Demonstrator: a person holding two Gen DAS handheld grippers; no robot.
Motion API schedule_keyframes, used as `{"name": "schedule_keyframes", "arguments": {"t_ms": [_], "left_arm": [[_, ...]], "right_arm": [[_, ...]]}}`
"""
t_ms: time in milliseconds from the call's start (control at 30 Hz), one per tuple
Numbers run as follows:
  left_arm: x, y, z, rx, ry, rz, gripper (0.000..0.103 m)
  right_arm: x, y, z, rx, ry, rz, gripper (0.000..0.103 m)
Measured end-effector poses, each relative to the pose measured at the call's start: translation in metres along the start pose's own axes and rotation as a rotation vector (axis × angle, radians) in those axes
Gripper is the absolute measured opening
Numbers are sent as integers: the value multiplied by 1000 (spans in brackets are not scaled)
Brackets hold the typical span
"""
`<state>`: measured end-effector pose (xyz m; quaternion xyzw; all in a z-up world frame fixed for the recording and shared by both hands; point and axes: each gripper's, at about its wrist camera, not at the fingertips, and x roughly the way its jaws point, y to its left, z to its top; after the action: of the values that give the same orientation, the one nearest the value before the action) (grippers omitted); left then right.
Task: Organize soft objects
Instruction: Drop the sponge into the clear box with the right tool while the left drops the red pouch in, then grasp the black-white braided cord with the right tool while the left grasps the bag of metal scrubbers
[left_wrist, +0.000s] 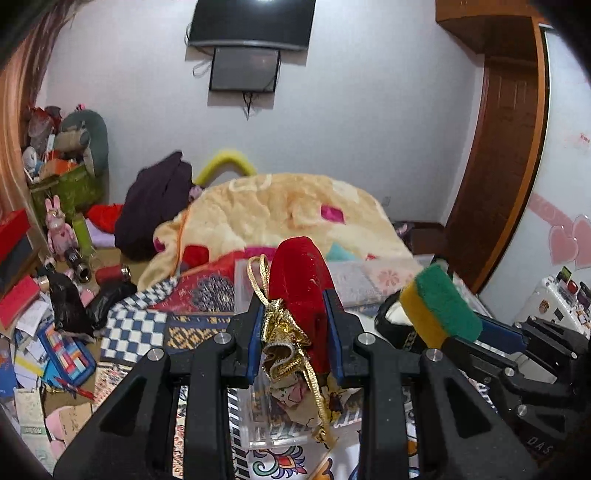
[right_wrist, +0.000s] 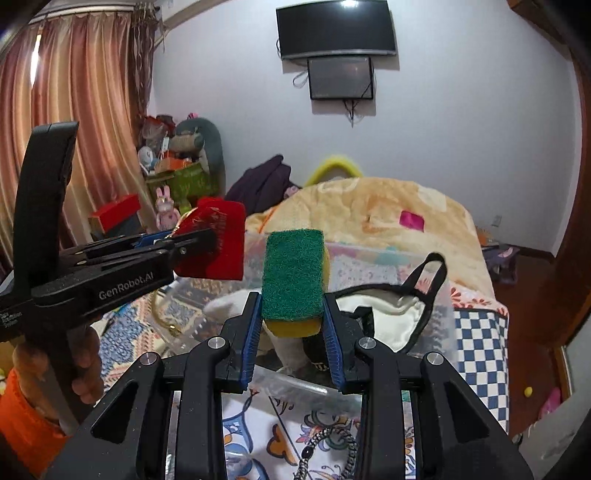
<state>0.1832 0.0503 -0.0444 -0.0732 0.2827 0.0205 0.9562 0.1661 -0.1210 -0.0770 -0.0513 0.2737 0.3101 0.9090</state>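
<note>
Sponge (right_wrist: 293, 275) apparently above clear bin (right_wrist: 439, 295)

The side of the left gripper (right_wrist: 210, 236), seen from the right wrist view, carries white lettering that reads "GenRobot.AI". Smaller white print lower on the same body is too blurred to read.

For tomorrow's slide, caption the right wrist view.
Right gripper clamps a sponge above a bin; left gripper holds a red pouch.
</note>
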Motion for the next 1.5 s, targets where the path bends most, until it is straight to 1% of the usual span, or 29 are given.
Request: {"name": "schedule_keyframes", "arguments": {"t_ms": [167,400,467,500,567,633,700,800,967,1033,1100,1167,1233,1367,1433,1500], "left_arm": [[14,-6,-13,48,43,15,30],[25,-8,-22,72,81,22,30],[26,-6,-23,76,89,22,33],[26,-6,-24,75,91,18,37],[23,-5,-25,70,95,-2,41],[18,-8,-27,75,92,-14,52],[12,-12,-30,95,71,-4,57],[1,-16,-33,114,54,-4,57],[-19,-15,-35,101,33,-37,58],[-27,-16,-36,100,17,-42,64],[-38,-15,-37,98,-3,-46,67],[-45,-15,-38,98,-13,-51,69],[-51,-13,-40,88,-17,-58,76],[-59,-13,-49,77,-12,-69,79],[-60,-14,-56,81,-1,-71,81],[-60,-16,-64,85,15,-74,82]], "right_arm": [[18,4,-6,-20,57,-2,29],[28,8,-11,-46,105,-8,30],[27,8,-11,-46,108,-10,30],[26,8,-11,-47,111,-10,31],[25,7,-11,-47,115,-10,34],[22,5,-12,-40,115,-6,42],[19,3,-12,-28,112,3,46],[9,1,-15,-25,101,5,46],[-14,-1,-18,-25,57,1,47],[-22,-4,-20,-22,38,-5,55],[-30,-7,-22,-15,20,-13,61],[-34,-10,-26,-13,16,-24,61],[-37,-14,-34,-7,25,-33,62],[-34,-19,-52,8,69,-40,64],[-31,-21,-59,8,95,-47,64],[-26,-22,-69,13,123,-51,64]]}}
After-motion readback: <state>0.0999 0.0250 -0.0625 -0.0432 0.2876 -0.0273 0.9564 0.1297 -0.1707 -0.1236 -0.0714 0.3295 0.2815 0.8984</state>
